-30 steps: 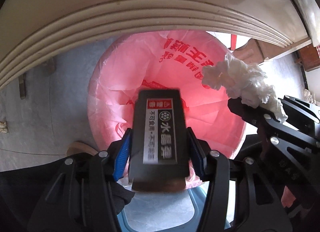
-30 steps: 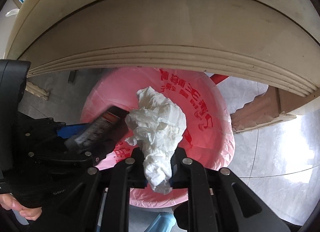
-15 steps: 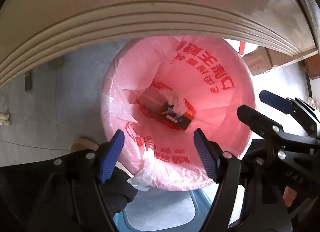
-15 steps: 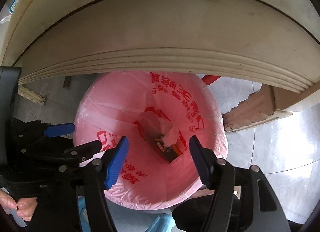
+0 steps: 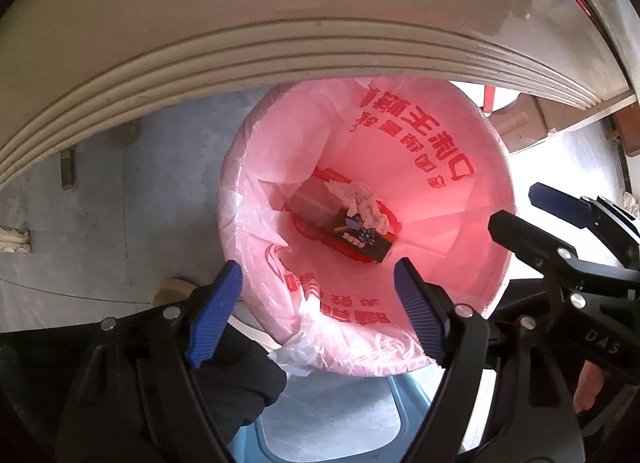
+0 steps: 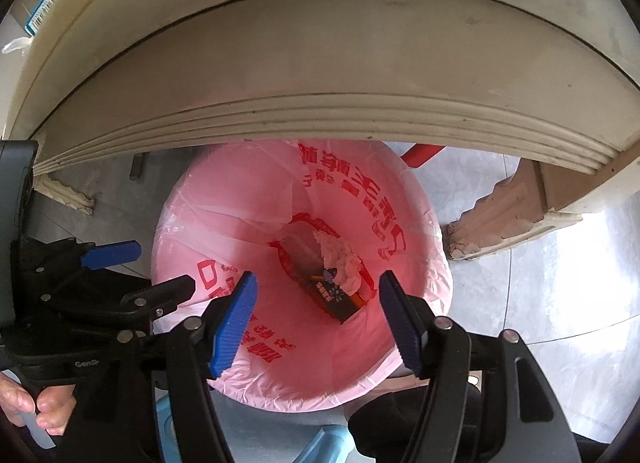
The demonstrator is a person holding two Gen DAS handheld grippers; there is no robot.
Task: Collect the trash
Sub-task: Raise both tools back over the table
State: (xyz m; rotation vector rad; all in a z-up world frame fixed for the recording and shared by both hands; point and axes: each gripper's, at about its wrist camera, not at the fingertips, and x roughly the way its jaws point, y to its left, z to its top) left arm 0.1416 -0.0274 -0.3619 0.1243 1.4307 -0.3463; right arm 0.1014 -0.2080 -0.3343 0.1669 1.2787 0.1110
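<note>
Both pieces have dropped: black box [image 5: 362,239] and crumpled tissue [image 5: 360,203] lie together at the bottom of the pink-lined bin [image 5: 452,167], well below left gripper [image 5: 318,315], jaws opening and empty, and right gripper [image 6: 316,321], jaws apart.

Home interior: moulded cream table edge [image 5: 280,47], tiled floor [image 6: 560,303], pink-lined bin [image 5: 460,167].

"DAS" is printed on the right gripper [image 5: 600,223].

Grey tiled floor [image 6: 560,303] beneath a cream ridged table edge [image 6: 320,115]
</note>
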